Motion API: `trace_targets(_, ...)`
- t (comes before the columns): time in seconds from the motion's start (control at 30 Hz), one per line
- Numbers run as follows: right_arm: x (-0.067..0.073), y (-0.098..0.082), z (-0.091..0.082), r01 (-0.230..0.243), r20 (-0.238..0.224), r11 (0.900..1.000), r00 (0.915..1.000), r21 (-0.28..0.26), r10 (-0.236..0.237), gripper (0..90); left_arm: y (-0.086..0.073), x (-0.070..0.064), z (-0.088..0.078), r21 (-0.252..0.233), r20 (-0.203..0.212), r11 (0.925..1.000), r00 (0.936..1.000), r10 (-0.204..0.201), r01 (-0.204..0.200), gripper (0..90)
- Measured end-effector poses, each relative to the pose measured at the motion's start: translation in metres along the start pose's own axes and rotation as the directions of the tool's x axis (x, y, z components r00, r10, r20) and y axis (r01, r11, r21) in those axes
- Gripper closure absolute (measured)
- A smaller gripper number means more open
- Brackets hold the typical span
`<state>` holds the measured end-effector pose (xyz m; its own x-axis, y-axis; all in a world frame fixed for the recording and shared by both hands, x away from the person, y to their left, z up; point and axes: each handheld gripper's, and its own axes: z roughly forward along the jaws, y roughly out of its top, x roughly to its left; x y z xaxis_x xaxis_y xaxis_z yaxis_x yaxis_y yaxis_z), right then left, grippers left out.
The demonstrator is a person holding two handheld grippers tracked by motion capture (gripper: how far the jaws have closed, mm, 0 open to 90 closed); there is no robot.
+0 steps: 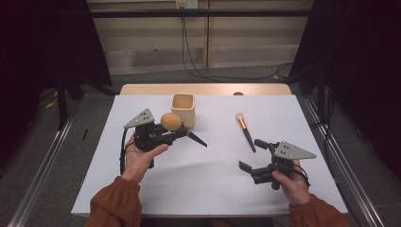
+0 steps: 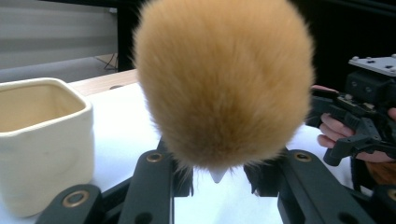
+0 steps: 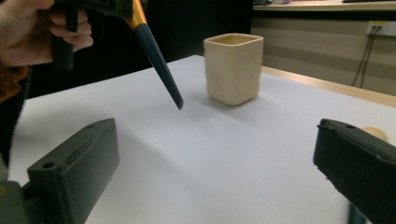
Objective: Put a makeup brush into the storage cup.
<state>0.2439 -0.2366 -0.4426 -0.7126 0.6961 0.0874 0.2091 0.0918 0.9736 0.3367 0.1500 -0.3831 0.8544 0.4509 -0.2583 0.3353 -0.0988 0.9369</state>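
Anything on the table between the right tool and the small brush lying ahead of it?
Nothing: in the high view, only bare white table cover lies between the open right tool and the small brush, whose dark handle tip points toward it.

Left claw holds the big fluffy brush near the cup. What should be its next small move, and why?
Probably carry the big brush over the cream cup and tip its dark handle down. The left claw grips it beside the open cup; the right claw is open and holds nothing.
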Motion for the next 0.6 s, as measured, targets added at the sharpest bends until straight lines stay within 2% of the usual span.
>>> trace_targets(0.13,-0.002,-0.003,-0.003,-0.005,0.052,1.0,0.9986,0.012,0.004,0.0,0.006,0.003,-0.002,0.003,-0.014,1.0,0.9999,0.006,-0.006,66.4)
trace_targets(0.33,-0.005,-0.008,-0.011,-0.013,0.124,1.0,0.9922,-0.022,0.016,0.0,0.013,0.008,-0.007,0.011,-0.034,0.9999,0.9994,0.012,-0.011,66.4)
trace_targets(0.43,-0.006,-0.01,-0.016,-0.013,0.147,1.0,0.989,-0.025,0.016,0.0,0.016,0.012,-0.009,0.004,-0.044,1.0,0.999,0.0,0.001,66.5)
trace_targets(0.5,-0.007,-0.012,-0.019,-0.021,0.159,1.0,0.9869,-0.018,0.024,0.0,0.019,0.014,-0.01,0.018,-0.068,0.9998,0.9977,0.001,0.0,66.5)
trace_targets(0.6,-0.009,-0.015,-0.026,-0.029,0.18,0.999,0.9832,-0.025,0.033,0.0,0.022,0.018,-0.012,0.021,-0.075,0.9998,0.9972,-0.002,0.003,66.5)
